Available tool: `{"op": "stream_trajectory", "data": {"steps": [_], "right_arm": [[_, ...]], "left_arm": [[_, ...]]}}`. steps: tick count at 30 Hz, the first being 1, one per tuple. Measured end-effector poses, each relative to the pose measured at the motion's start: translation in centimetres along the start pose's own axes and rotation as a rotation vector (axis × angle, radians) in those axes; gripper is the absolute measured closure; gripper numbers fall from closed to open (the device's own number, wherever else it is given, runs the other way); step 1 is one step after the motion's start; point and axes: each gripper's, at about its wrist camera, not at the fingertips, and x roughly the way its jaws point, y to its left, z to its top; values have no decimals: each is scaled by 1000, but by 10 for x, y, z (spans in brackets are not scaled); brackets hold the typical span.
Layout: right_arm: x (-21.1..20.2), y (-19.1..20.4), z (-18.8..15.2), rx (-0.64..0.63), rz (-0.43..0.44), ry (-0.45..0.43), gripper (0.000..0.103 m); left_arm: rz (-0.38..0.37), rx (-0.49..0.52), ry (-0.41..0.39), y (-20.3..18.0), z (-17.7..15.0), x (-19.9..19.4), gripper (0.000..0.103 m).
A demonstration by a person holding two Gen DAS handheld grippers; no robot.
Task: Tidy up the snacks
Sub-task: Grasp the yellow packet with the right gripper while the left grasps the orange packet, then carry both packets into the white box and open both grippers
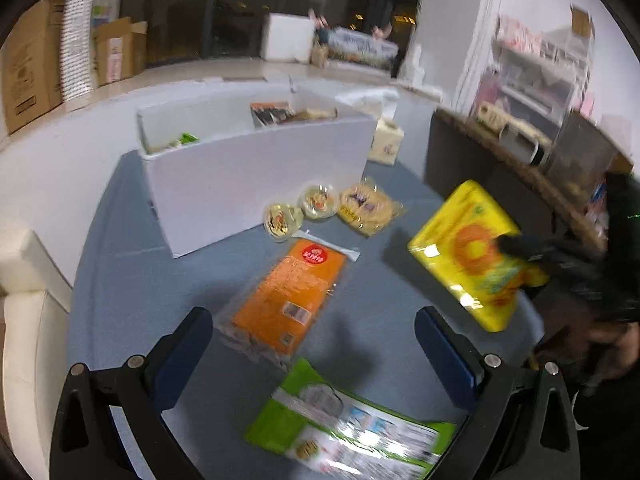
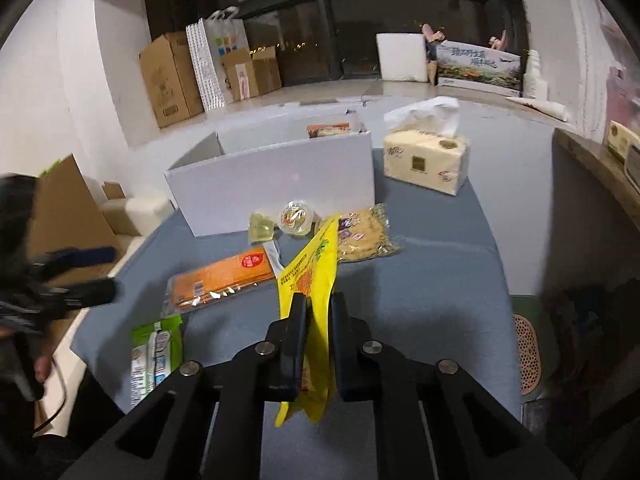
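Note:
My right gripper (image 2: pixel 318 308) is shut on a yellow snack packet (image 2: pixel 316 276), which hangs edge-on above the blue table (image 2: pixel 420 292). In the left wrist view the same yellow packet (image 1: pixel 464 256) is lifted at the right, pinched by the right gripper (image 1: pixel 516 246). My left gripper (image 1: pixel 316 340) stands open over an orange packet (image 1: pixel 288 300) and a green packet (image 1: pixel 344 428), touching neither. A white box (image 1: pixel 256 168) behind them holds a few snacks. Two jelly cups (image 1: pixel 280 220) and a clear biscuit bag (image 1: pixel 368 208) lie in front of it.
A tissue pack (image 2: pixel 424 160) stands right of the white box (image 2: pixel 272 196). Cardboard boxes (image 2: pixel 172 80) and a paper bag line the back ledge. A dark counter (image 1: pixel 500 168) with a shelf rises on the right. The left gripper (image 2: pixel 100 274) hovers at the table's left edge.

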Motion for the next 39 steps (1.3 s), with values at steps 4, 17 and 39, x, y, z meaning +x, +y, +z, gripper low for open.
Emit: {"op": "stream_trajectory", "data": {"steps": [4, 17, 39], "right_arm": [[-7, 1, -3, -3, 10, 2, 98], [-16, -6, -9, 10, 27, -11, 100], [-17, 10, 26, 18, 120, -68, 100]], "left_arm": [[-67, 55, 100, 8, 12, 49, 0], [-59, 171, 250, 18, 16, 109, 4], [-11, 11, -188, 7, 43, -24, 37]]}}
